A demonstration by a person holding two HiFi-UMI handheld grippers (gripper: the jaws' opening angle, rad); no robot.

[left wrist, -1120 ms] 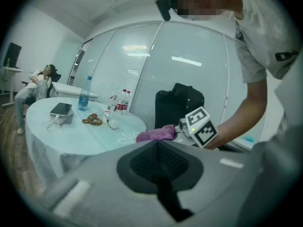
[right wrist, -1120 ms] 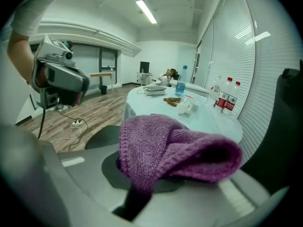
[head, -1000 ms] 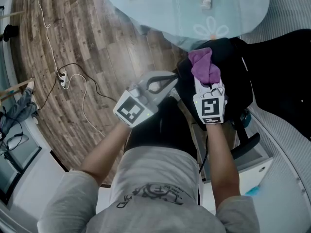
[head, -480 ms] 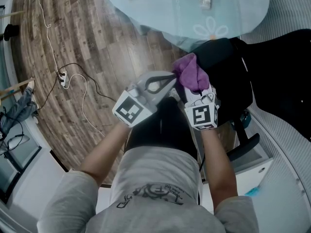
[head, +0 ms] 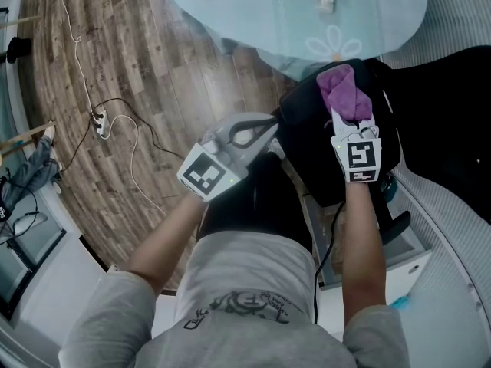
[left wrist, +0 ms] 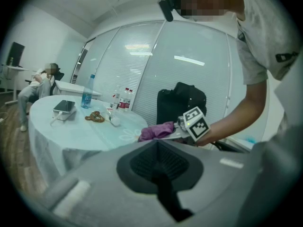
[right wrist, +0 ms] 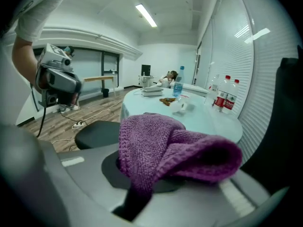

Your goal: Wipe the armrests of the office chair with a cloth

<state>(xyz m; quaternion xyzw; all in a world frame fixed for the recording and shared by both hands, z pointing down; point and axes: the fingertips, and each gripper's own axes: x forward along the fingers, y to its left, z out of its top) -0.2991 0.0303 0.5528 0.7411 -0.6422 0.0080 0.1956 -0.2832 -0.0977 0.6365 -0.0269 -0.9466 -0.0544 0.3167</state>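
- Round table, ahead of me: covered by a pale blue cloth with a flower print near its close edge.
- On the table: a dark flat device with a white cable, a blue bottle, a brown ringed item, a small white object, and red-labelled bottles toward the blinds.
- Wood-plank floor, to my left and below me: brown and grey boards.
- On the floor: a white power strip, a thin white cable, a looping black cable.
- Black office chair: just beside the table's near edge.
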